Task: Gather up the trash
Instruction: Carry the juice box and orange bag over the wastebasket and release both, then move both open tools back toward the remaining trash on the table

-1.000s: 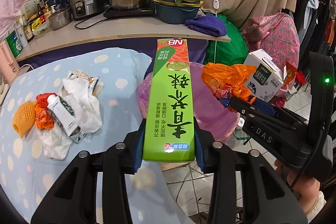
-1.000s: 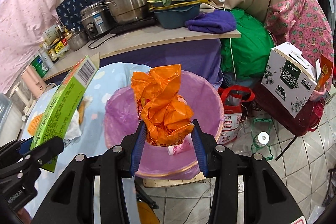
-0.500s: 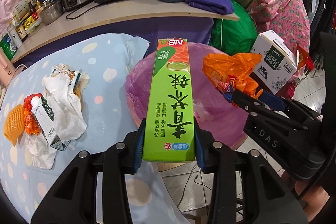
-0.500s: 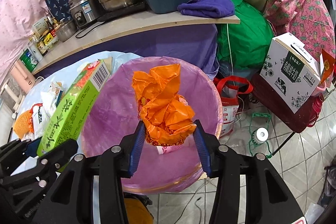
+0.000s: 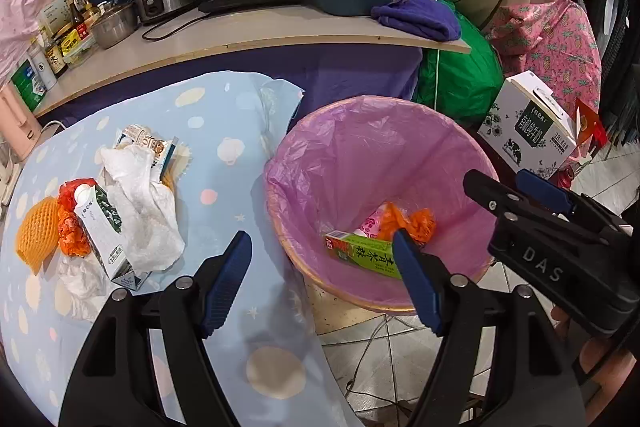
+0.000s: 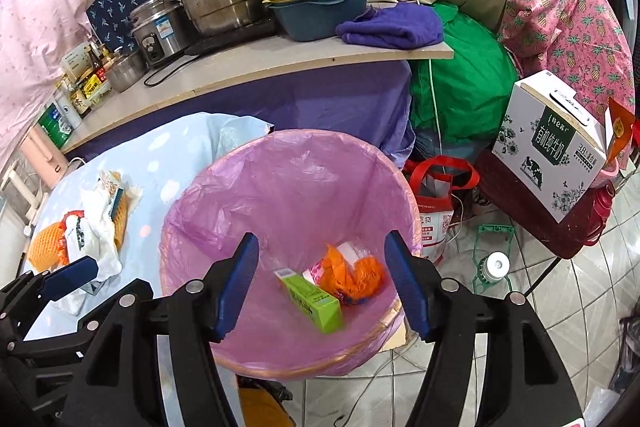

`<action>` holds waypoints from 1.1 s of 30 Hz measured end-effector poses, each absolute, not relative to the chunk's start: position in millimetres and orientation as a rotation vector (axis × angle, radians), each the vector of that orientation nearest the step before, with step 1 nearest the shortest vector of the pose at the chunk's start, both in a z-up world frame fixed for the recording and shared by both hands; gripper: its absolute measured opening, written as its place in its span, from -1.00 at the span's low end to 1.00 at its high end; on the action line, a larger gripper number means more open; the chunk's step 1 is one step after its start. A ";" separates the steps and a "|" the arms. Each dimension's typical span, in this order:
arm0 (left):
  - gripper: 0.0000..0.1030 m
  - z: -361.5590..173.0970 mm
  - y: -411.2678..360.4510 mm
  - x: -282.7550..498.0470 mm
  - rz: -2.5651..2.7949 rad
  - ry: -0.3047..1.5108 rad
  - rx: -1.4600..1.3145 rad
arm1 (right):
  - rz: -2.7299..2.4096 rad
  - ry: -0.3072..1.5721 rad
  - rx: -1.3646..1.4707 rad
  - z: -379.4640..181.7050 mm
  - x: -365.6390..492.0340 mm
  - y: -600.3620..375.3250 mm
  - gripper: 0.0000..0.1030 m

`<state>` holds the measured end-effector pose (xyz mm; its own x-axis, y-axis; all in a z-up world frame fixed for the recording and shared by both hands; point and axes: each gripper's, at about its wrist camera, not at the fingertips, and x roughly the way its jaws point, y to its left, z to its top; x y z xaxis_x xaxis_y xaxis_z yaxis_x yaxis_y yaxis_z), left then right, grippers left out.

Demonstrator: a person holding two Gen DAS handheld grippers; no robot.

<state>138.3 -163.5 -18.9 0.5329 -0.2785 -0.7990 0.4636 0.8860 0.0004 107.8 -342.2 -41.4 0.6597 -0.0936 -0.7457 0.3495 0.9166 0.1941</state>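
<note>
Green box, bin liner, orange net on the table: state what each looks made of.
Green box: printed paperboard, slightly glossy, with sharp folded edges and flat faces.
Bin liner: thin translucent pink plastic film, wrinkled and shiny.
Orange net: likely foam mesh fruit sleeve, given its matte open lattice; soft plastic is also possible.
</note>
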 end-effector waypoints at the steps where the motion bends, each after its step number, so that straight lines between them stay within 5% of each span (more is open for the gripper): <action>1: 0.34 -18.1 -161.3 138.2 -0.443 0.907 0.219 | -0.254 0.812 0.336 -39.9 107.1 -341.2 0.24; 33: 0.48 -14.6 -28.6 140.5 -0.211 0.905 0.077 | -0.052 0.797 0.256 -15.1 105.3 -226.9 0.25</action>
<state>140.5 -28.6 -14.6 0.5984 -0.1495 -0.7871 0.2146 0.9764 -0.0223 105.3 -226.9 -15.1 0.6991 0.0501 -0.7132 0.1426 0.9677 0.2077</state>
